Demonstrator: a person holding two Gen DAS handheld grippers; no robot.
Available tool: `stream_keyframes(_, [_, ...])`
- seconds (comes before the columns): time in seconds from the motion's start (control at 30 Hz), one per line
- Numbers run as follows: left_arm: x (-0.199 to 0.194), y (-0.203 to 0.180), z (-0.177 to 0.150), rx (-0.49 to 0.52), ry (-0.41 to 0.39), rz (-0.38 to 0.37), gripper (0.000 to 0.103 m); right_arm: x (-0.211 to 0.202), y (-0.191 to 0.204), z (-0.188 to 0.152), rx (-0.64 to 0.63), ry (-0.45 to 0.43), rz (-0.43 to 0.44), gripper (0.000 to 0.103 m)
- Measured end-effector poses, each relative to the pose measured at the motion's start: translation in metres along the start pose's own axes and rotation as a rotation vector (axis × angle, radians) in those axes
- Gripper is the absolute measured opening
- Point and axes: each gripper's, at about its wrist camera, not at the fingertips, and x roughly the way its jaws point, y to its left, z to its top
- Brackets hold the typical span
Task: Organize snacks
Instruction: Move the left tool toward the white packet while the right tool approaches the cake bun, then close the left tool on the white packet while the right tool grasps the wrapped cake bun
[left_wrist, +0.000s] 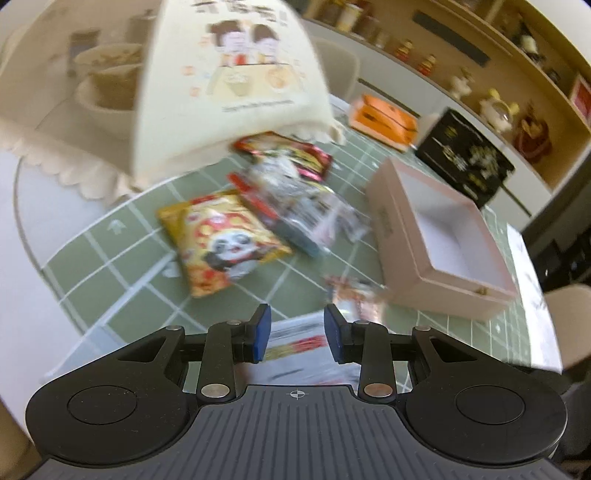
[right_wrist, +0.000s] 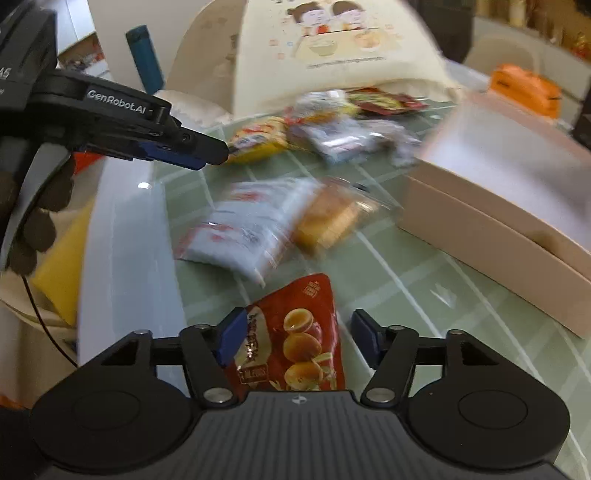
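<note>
My right gripper (right_wrist: 297, 339) is shut on a red snack packet (right_wrist: 295, 332) printed with golden pastries, held above the green checked mat (right_wrist: 406, 295). My left gripper (left_wrist: 297, 332) has its jaws a narrow gap apart with nothing between them. It hovers over a white packet (left_wrist: 295, 347), and in the right wrist view the left gripper (right_wrist: 218, 149) pokes in from the upper left. On the mat lie the white packet (right_wrist: 243, 229), a bun in clear wrap (right_wrist: 332, 218), a yellow panda packet (left_wrist: 221, 240) and a pile of several packets (left_wrist: 295, 192). An open pink box (left_wrist: 402, 236) stands to the right.
A cream fabric food cover (left_wrist: 229, 85) with a cartoon print stands behind the pile. An orange box (left_wrist: 384, 122) and a black box (left_wrist: 465, 158) sit beyond the pink box, below a wall shelf. Bowls (left_wrist: 107, 85) are at far left. A gloved hand (right_wrist: 37, 206) holds the left gripper.
</note>
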Motion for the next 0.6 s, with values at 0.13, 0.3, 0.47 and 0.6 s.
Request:
stream_keyframes(0.13, [0.013, -0.011, 0.003, 0.031, -0.016, 0.005, 0.036, -0.025, -0.023, -0.013, 0.035, -0.004, -0.166, 0.07])
stream_keyframes(0.3, [0.015, -0.013, -0.011, 0.106, 0.044, 0.018, 0.036, -0.044, -0.042, -0.001, 0.152, -0.044, -0.117, 0.083])
stream_keyframes(0.47, [-0.003, -0.02, -0.037, 0.22, 0.088, 0.046, 0.036, -0.008, -0.027, 0.042, 0.253, -0.09, -0.063, 0.085])
stream_keyframes(0.6, [-0.015, -0.02, -0.045, 0.201, 0.118, 0.018, 0.036, 0.047, -0.009, 0.075, 0.274, -0.055, -0.101, 0.084])
